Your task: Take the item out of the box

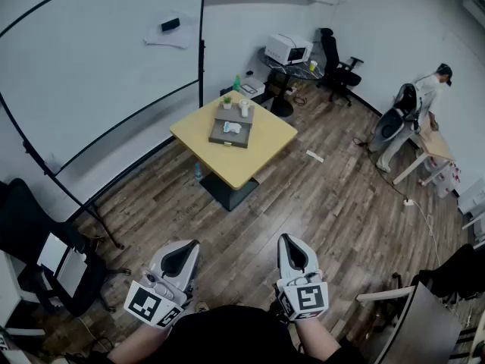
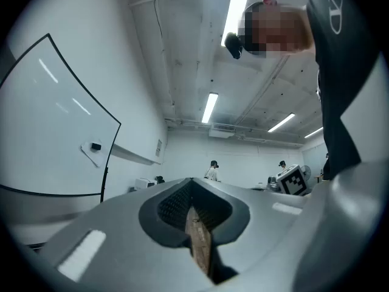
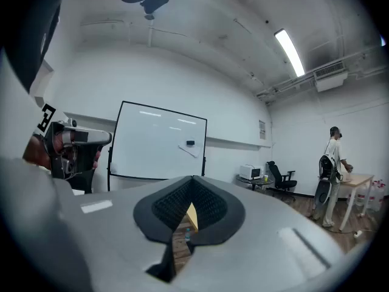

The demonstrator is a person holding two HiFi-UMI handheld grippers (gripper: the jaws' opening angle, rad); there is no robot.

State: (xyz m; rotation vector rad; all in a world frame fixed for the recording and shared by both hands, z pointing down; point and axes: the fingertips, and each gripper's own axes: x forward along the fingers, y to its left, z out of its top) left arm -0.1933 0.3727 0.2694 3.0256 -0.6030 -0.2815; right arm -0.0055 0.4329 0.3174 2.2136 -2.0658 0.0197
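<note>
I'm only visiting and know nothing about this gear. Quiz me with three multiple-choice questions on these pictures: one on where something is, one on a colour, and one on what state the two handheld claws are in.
1. Where is the box?
A. on the floor
B. on the table in the middle of the room
C. between a gripper's jaws

2. What colour is that tabletop?
A. blue
B. white
C. yellow

3. How do the jaws of the left gripper and the right gripper stand?
A. shut on nothing
B. wide open
C. clamped on a cup

Answers:
1 B: the head view shows it on the table, well away from both grippers.
2 C: the top is plainly yellow against the wood floor.
3 A: each gripper view shows its jaws together with nothing between them.
</note>
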